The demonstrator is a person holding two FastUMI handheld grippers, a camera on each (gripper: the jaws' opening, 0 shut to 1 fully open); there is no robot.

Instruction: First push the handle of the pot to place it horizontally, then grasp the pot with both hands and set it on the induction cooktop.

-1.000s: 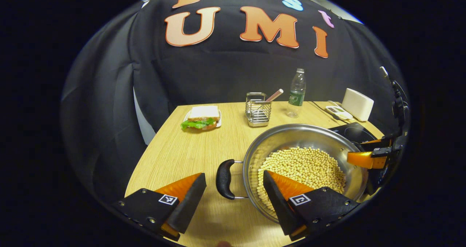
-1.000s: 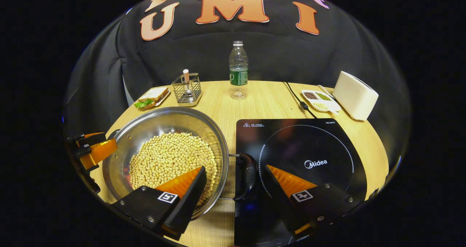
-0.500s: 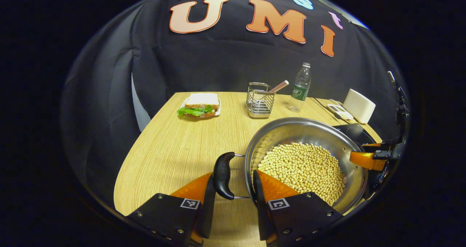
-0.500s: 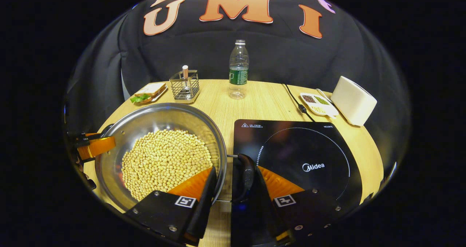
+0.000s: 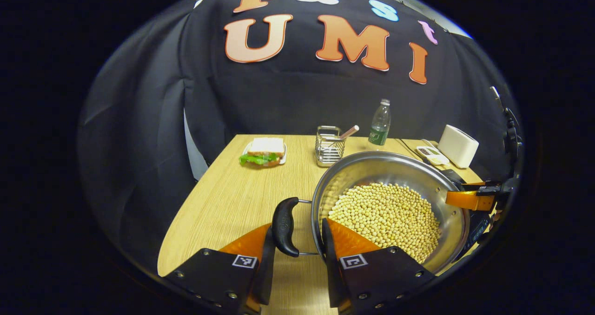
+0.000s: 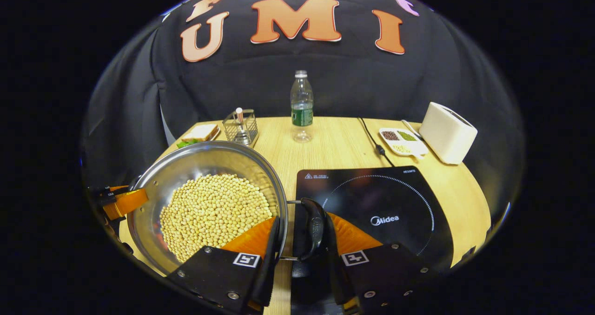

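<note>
Left gripper point(image 5: 294, 264) pinching pot's left handle point(image 5: 284, 226); right gripper point(image 6: 301, 268) pinching right handle point(image 6: 314, 229). Pot point(image 6: 186, 164) of soybeans point(image 6: 214, 210) beside induction cooktop point(image 6: 399, 199), cooktop bare. Behind: sandwich point(image 5: 262, 151), wire caddy point(image 5: 329, 148), bottle point(image 6: 301, 106), toaster point(image 6: 447, 132)

A staged kitchen booth, black cloth wall point(image 6: 297, 82) behind a wooden table point(image 6: 334, 143), induction cooktop point(image 6: 372, 203), toaster point(image 6: 447, 132), sandwich point(image 5: 262, 150) on a plate, water bottle point(image 6: 301, 106), wire utensil holder point(image 5: 329, 145)
</note>
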